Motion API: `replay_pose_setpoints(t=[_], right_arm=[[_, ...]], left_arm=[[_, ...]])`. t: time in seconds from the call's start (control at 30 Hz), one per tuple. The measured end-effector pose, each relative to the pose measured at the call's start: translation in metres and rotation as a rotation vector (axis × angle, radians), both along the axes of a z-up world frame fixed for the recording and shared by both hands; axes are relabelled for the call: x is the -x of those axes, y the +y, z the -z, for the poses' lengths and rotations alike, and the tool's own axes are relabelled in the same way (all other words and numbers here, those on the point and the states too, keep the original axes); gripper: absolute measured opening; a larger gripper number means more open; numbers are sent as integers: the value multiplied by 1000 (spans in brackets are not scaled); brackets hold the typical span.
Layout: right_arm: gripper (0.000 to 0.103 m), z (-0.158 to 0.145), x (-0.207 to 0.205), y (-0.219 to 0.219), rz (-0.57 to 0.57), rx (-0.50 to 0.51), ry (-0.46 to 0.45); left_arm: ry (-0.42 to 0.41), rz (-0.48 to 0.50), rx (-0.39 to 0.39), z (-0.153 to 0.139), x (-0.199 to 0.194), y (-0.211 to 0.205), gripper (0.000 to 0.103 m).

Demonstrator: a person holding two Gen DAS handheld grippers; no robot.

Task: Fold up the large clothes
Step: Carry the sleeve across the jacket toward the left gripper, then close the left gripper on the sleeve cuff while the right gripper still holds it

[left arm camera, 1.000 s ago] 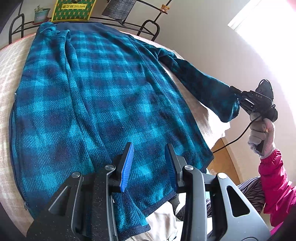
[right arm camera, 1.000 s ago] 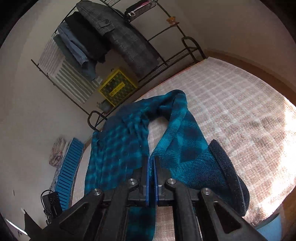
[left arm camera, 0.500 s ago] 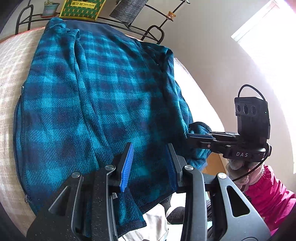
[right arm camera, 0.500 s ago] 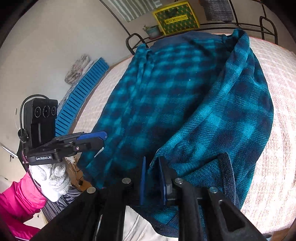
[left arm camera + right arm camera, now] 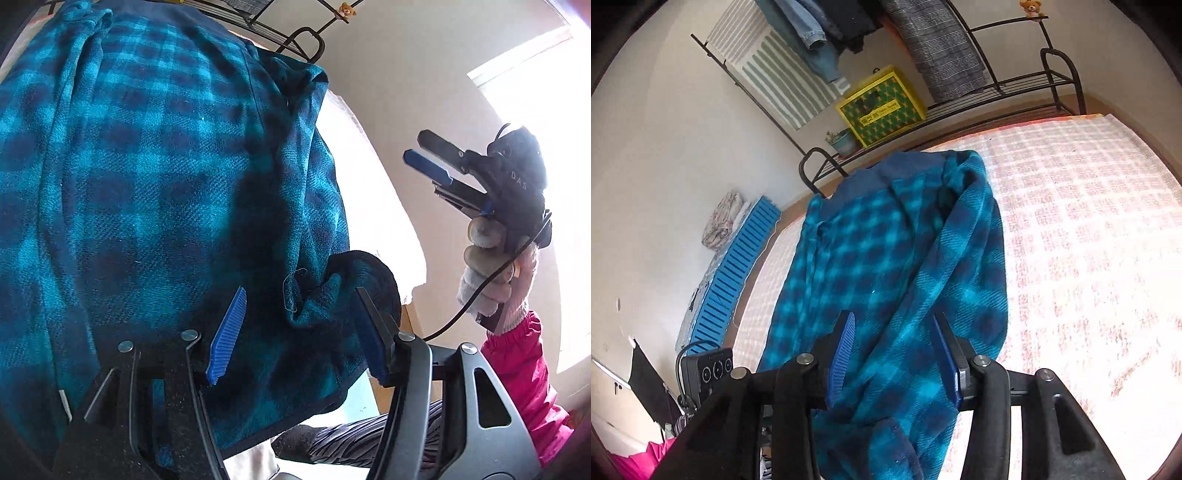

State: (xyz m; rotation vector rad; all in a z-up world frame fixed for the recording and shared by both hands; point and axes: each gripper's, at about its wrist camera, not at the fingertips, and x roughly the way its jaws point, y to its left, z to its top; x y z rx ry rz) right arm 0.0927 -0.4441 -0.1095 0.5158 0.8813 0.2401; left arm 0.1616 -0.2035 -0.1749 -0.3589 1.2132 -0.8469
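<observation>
A blue plaid fleece jacket (image 5: 147,192) lies spread on the bed, its right sleeve (image 5: 964,280) folded over the body. The sleeve's dark cuff (image 5: 354,280) rests loose between the fingers of my left gripper (image 5: 295,332). Its jaws are opening and the pads do not press the cloth. My right gripper (image 5: 415,146) is lifted off to the right in a gloved hand (image 5: 484,280). In its own view the right gripper (image 5: 894,354) hovers above the folded sleeve, its jaws opening with nothing pinched between them.
The bed cover (image 5: 1089,221) is pink-and-white checked. Behind the bed stands a black metal rack (image 5: 1060,77) with hung clothes, a yellow box (image 5: 882,107) and a plant pot (image 5: 842,142). A blue slatted crate (image 5: 738,266) leans at the left wall. A pink sleeve (image 5: 524,387) is near.
The right gripper carried the sleeve across onto the jacket body, let it go and drew back to the right. Both grippers' jaws have widened, and the left has moved up to the cuff.
</observation>
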Motion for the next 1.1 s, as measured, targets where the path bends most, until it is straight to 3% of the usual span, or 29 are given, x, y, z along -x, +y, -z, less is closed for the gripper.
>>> replay_pose_setpoints(t=[0.07,0.13,0.17,0.27,0.47,0.53,0.57,0.63,0.7,0.93,1.1], right_arm=[[49,4,-23,-13,36,27,11],[52,10,-48,-26,64,36,23],[52,13,-62,-31,79,40,30],[53,28,-99,-47,131,39,59],[51,67,-153,-72,195,-134,112],[39,76,-164,-74,208,-185,118],[26,78,-168,-72,209,-198,113],[11,73,-172,-64,208,-191,93],[4,58,-177,-49,184,-111,78],[3,-2,-211,55,15,401,47],[3,23,-256,130,-130,606,99]], left_arm=[[20,9,-9,9,-2,-9,60],[34,34,12,17,-2,-15,42],[40,51,19,19,-1,-19,27],[14,77,39,19,3,-23,12],[4,94,71,15,6,-20,8],[0,102,76,13,9,-17,8],[-3,105,76,11,9,-14,8],[-9,110,80,10,10,-11,7],[-15,116,87,9,15,-5,7],[-17,126,146,4,23,9,6],[-9,89,132,16,17,22,6]])
